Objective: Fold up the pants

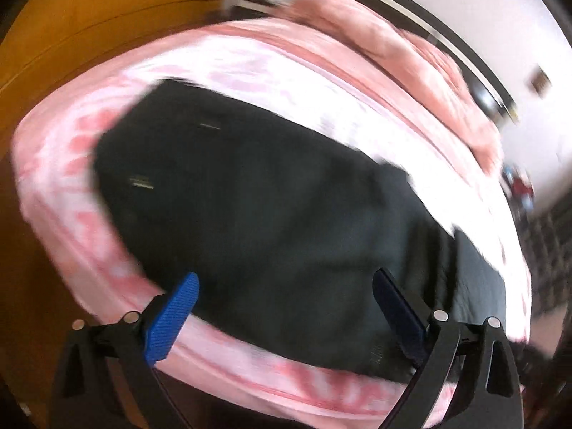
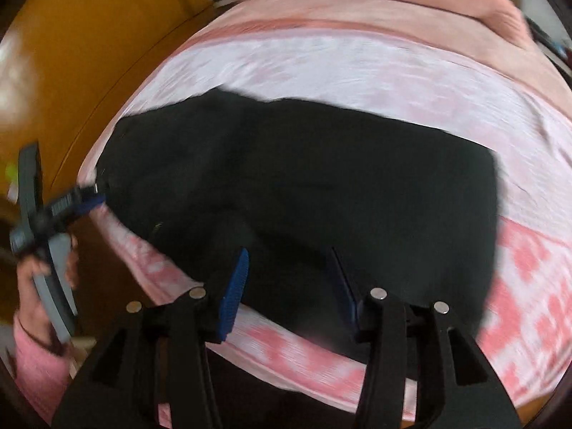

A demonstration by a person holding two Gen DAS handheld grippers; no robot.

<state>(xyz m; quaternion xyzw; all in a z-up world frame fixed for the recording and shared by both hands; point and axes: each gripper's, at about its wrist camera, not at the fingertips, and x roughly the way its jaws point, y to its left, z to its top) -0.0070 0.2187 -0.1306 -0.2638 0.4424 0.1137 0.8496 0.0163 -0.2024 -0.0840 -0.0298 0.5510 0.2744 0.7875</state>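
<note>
Black pants [image 1: 271, 214] lie spread on a bed with a pink and white cover [image 1: 71, 164]. In the left wrist view my left gripper [image 1: 286, 282] is open and empty, its blue pads above the near edge of the pants. In the right wrist view the pants [image 2: 321, 186] fill the middle. My right gripper [image 2: 289, 261] is open and empty over their near edge. The left gripper [image 2: 94, 196] also shows at the far left of that view, held in a hand, its tip at the left end of the pants. Both views are blurred.
A pink blanket [image 1: 393, 46] is bunched at the far side of the bed. A wooden floor [image 1: 71, 18] runs along the left. A white wall and dark furniture [image 1: 493, 96] stand at the right.
</note>
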